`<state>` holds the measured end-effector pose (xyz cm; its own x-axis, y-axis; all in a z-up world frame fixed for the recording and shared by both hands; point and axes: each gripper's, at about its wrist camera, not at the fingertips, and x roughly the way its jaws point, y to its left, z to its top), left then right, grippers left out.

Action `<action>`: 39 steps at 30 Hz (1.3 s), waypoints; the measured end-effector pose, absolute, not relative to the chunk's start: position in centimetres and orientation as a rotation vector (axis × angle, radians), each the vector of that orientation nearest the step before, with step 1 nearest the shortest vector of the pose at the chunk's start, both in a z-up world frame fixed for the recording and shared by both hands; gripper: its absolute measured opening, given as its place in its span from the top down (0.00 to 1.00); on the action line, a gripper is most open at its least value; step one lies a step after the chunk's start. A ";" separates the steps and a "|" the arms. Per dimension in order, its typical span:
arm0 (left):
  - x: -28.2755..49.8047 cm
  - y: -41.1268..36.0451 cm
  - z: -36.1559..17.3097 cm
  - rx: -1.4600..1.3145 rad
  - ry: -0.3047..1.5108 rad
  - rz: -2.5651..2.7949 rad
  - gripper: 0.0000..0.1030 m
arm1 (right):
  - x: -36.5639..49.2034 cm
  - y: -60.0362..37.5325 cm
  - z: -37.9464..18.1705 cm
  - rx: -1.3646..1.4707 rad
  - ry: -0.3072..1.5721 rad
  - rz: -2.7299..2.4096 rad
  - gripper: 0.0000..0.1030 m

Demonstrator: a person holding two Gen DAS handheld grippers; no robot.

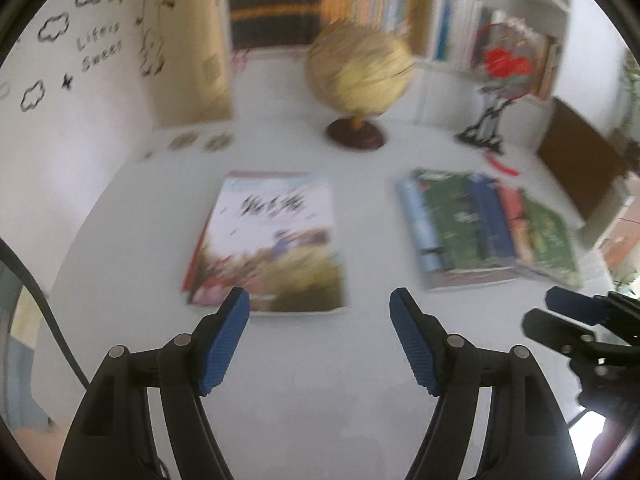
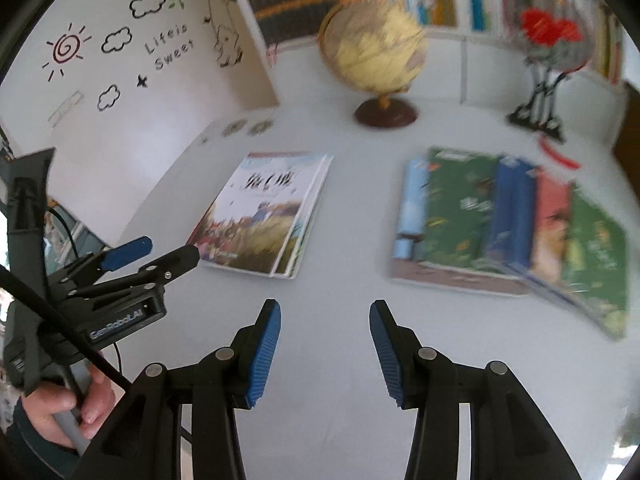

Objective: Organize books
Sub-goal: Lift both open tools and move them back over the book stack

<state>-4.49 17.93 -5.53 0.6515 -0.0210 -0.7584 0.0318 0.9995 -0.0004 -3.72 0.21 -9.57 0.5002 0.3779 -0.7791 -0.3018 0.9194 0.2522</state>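
Note:
A small stack of picture books (image 1: 272, 240) (image 2: 264, 216) lies flat on the white table (image 1: 320, 380), with a pale cover on top. To its right, several overlapping books (image 1: 488, 224) (image 2: 500, 220) lie fanned out, with green, blue and red covers. My left gripper (image 1: 318, 304) hovers open just short of the stack's near edge, nothing between its blue pads. It also shows at the left of the right wrist view as the left gripper (image 2: 172, 251), held by a hand (image 2: 80, 404). My right gripper (image 2: 325, 312) (image 1: 540, 310) is open and empty over bare table, between the two groups of books.
A globe (image 1: 360, 76) on a brown base stands behind the books. Right of it are a round ornament with a red flower (image 1: 504, 64) and a red pen (image 1: 502, 166). Filled white bookshelves (image 1: 460, 36) line the back. A decorated wall (image 2: 120, 60) borders the left.

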 end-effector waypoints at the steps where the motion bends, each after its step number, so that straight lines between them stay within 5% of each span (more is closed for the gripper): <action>1: -4.7 17.0 -4.9 0.013 0.843 -0.041 0.31 | -4.4 -0.9 -8.7 0.083 0.946 0.396 0.56; 18: -7.9 1.0 -1.6 0.058 0.746 -0.173 0.31 | -10.7 -17.1 -3.6 0.119 0.805 0.260 0.52; 39: 4.4 -5.4 -9.7 0.142 0.824 -0.303 0.31 | -1.1 -27.0 -11.7 0.292 0.857 0.085 0.52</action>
<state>4.38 -5.42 -9.66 0.6391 -0.2100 -0.7399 0.3196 0.9475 0.0071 -1.06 -26.99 -11.74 0.6540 0.1904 -0.7321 0.0427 0.9570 0.2870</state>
